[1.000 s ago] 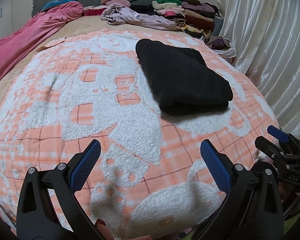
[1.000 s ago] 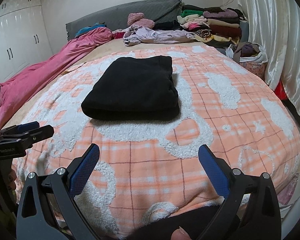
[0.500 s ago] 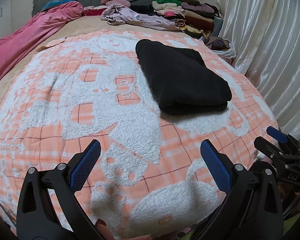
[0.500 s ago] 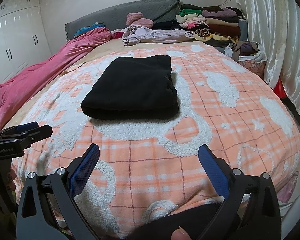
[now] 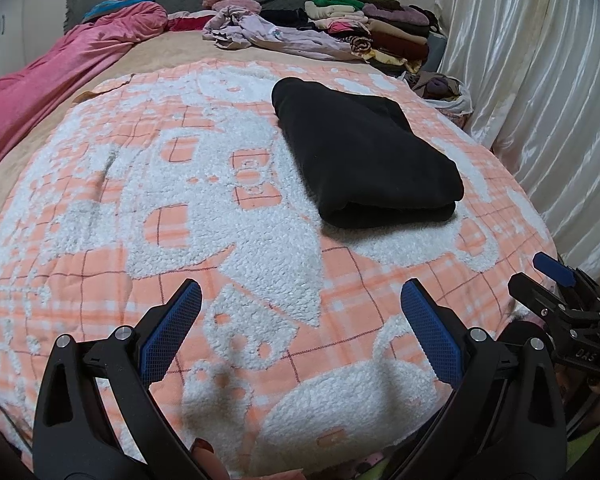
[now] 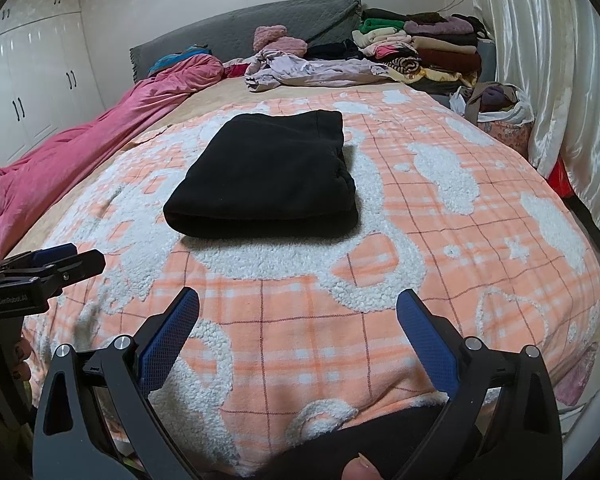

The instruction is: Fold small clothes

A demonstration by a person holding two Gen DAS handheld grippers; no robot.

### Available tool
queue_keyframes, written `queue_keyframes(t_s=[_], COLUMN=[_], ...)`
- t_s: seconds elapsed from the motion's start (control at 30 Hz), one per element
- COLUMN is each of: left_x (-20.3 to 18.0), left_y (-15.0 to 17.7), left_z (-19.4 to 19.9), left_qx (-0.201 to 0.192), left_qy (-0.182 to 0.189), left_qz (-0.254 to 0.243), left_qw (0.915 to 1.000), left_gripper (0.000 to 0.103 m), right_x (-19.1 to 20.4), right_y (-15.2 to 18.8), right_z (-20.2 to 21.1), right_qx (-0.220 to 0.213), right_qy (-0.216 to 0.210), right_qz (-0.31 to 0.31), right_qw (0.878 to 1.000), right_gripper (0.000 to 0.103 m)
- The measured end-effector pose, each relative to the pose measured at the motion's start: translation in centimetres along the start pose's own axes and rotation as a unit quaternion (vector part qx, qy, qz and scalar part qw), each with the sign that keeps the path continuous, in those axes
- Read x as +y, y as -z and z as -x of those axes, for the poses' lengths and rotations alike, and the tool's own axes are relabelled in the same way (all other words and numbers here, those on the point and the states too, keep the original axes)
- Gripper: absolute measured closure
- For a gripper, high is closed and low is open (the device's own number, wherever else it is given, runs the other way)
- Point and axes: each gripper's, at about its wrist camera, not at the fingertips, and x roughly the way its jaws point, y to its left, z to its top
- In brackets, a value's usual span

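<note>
Wardrobe (image 6: 28, 92) only in right view — folded black garment (image 6: 268, 172) untouched, both hand-held grippers agape.

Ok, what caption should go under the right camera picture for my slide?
Folded black garment resting on the orange-and-white blanket, with the open right gripper held back, empty.

At the upper left of your right wrist view stood white wardrobe doors (image 6: 28, 80); a grey headboard (image 6: 240, 36) crossed the top, white curtains (image 6: 540, 60) hung at right, a pink duvet (image 6: 100, 136) lay left
</note>
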Motion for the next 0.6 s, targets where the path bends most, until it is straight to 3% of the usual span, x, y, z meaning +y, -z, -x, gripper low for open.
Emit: queue_keyframes(t_s=[0.6], left_x=[0.02], left_y=[0.09], left_z=[-0.01], left_qx=[0.001], left_qy=[-0.002], left_qz=[0.0], left_qw=[1.0], left_gripper=[0.009], right_x=[0.04], right_y=[0.17], right_z=[-0.04], right_qx=[0.001], right_qy=[0.005], right_qz=[-0.001], right_qw=[1.0], right_gripper=[0.005])
